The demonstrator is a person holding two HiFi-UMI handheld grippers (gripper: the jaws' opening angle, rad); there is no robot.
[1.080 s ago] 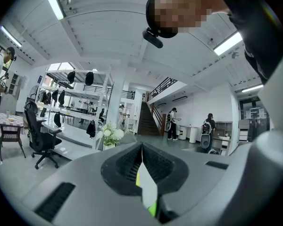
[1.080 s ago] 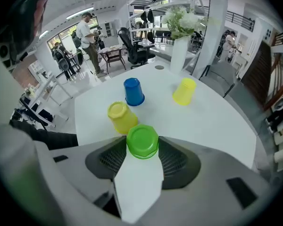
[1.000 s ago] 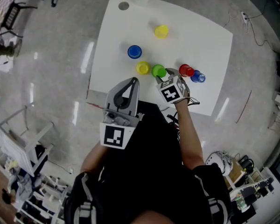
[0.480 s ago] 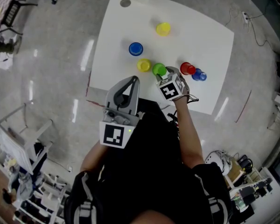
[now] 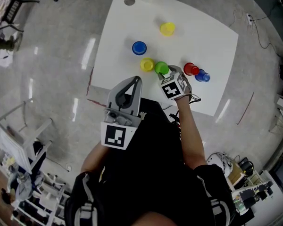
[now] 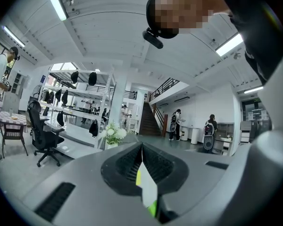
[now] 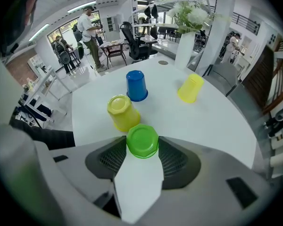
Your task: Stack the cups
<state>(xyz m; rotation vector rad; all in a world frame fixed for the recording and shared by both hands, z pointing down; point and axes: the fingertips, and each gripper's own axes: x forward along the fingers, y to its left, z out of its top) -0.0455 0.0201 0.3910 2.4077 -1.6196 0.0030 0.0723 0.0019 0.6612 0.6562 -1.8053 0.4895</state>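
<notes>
Several cups stand on the white table (image 5: 212,41). A green cup (image 7: 142,140), upside down, sits between the jaws of my right gripper (image 7: 142,144), and both pads press on its sides. In the head view the green cup (image 5: 161,68) is next to a yellow cup (image 5: 147,64), with my right gripper (image 5: 165,73) just behind it. That yellow cup (image 7: 124,112) tilts right in front of the green one. Farther off are a blue cup (image 7: 137,85) and a second yellow cup (image 7: 190,88). My left gripper (image 5: 134,82) is shut and empty, held off the table's near edge.
A red cup (image 5: 190,69) and another blue cup (image 5: 202,76) lie to the right of my right gripper. A vase of white flowers (image 7: 187,41) stands at the table's far edge. Office chairs and people (image 7: 90,27) are beyond the table.
The head view has drifted a little, so the table sits slightly higher in the picture. My right gripper stays round the green cup, and the left gripper has not moved.
</notes>
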